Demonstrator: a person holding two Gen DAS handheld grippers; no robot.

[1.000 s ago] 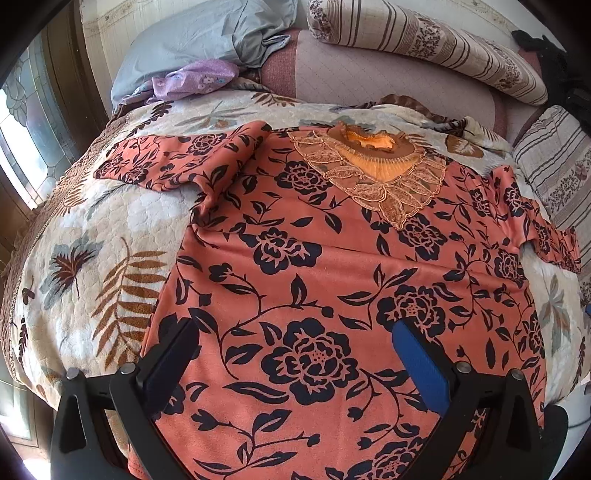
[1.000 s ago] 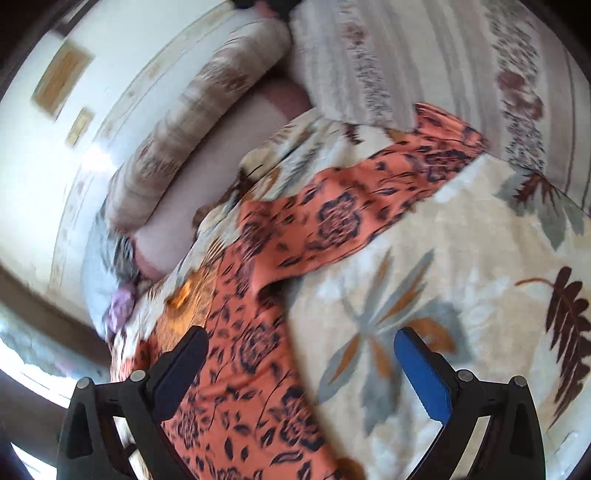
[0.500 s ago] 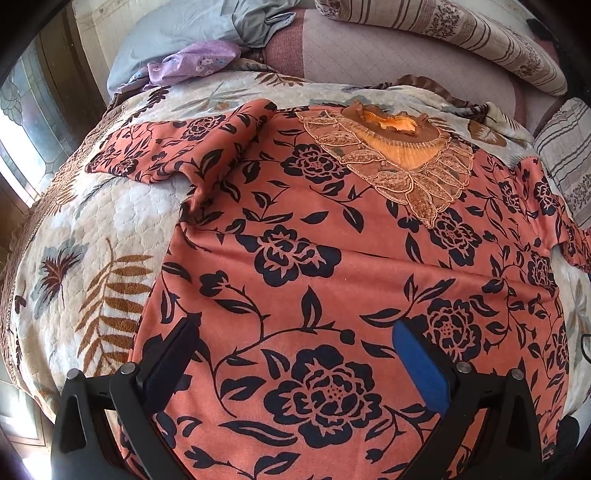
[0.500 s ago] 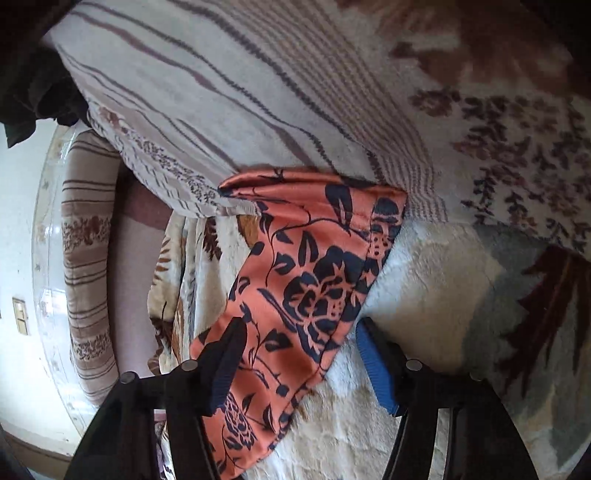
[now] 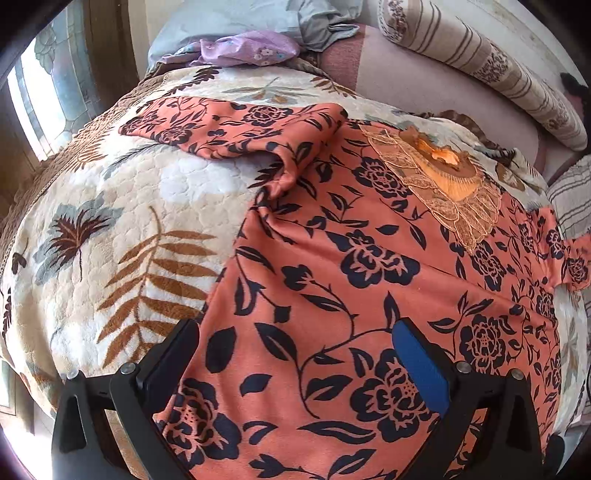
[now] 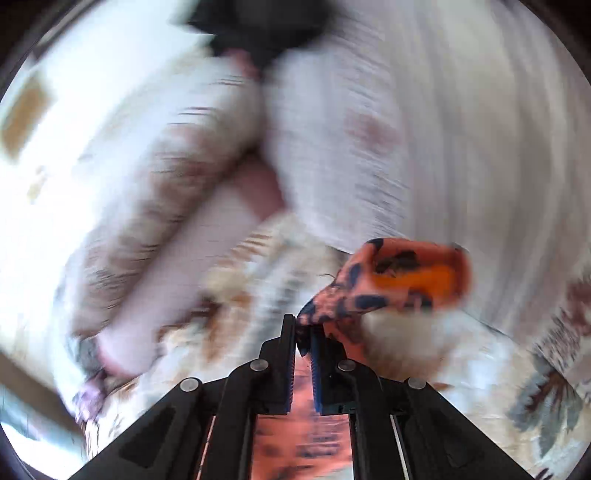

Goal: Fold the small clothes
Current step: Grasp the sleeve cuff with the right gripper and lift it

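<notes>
An orange blouse (image 5: 332, 266) with a black flower print and a lace collar (image 5: 443, 184) lies spread face up on the bed. Its left sleeve (image 5: 229, 125) lies out flat to the left. My left gripper (image 5: 295, 354) is open and hovers over the blouse's lower left part, touching nothing. My right gripper (image 6: 303, 332) is shut on the right sleeve (image 6: 391, 284) and holds its end lifted off the bed. The right wrist view is blurred by motion.
The bed has a cream quilt (image 5: 110, 229) with a leaf print. Striped pillows (image 5: 480, 62) lie along the head of the bed, with a grey-blue pillow (image 5: 229, 22) and a purple cloth (image 5: 251, 48) at the back left. A window (image 5: 44, 85) is at the left.
My right gripper has closed on the end of the right sleeve and lifted it. My left gripper has shifted left and closer over the blouse, still open.
</notes>
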